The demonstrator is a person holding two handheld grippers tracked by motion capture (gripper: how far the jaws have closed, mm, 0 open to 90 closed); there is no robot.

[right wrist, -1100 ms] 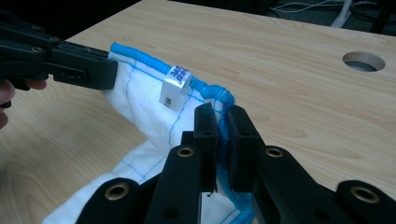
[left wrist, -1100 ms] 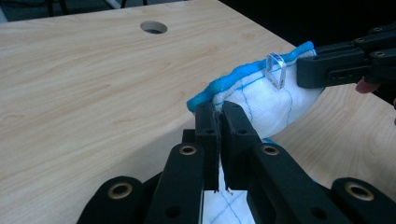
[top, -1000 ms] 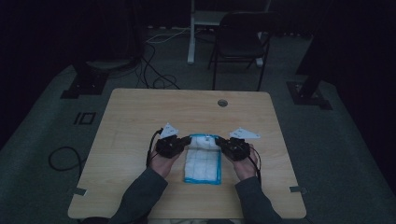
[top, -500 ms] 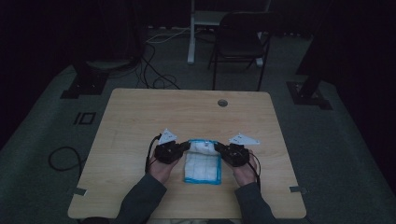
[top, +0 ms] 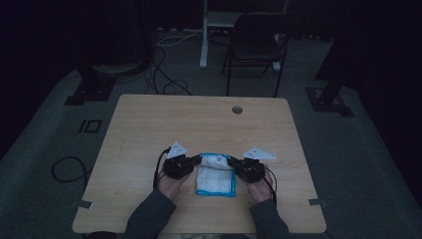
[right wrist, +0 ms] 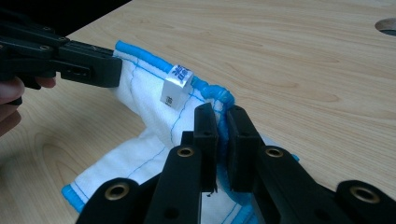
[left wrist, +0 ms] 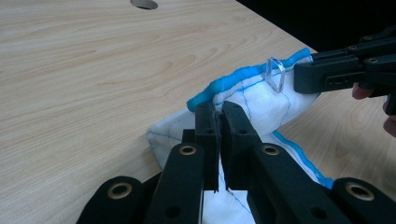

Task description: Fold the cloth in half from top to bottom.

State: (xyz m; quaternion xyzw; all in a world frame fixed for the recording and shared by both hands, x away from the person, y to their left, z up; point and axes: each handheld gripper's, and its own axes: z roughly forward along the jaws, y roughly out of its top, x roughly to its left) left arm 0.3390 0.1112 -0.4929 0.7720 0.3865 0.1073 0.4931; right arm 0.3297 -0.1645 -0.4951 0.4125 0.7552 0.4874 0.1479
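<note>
Lower centre of the high view: white quilted cloth with a bright blue bound edge point(top: 215, 174), lying on the pale wood-grain desk point(top: 149, 124) between the person's 2 hands.
Left hand-held gripper point(top: 198, 160): jaws pressed together on the cloth's far edge near its left corner, seen close in the left gripper view point(left wrist: 218, 109).
Right hand-held gripper point(top: 231, 162): clamped on the same blue edge at the other corner point(right wrist: 219, 109).
Small white sewn-in label point(right wrist: 175, 86): stands up from the hem between the 2 grips.
Step in hand: probably folding the far edge toward the person.
Doing it well: lift both corners together, keep the edge taut and level, lay it onto the near edge squarely, release only once aligned.
</note>
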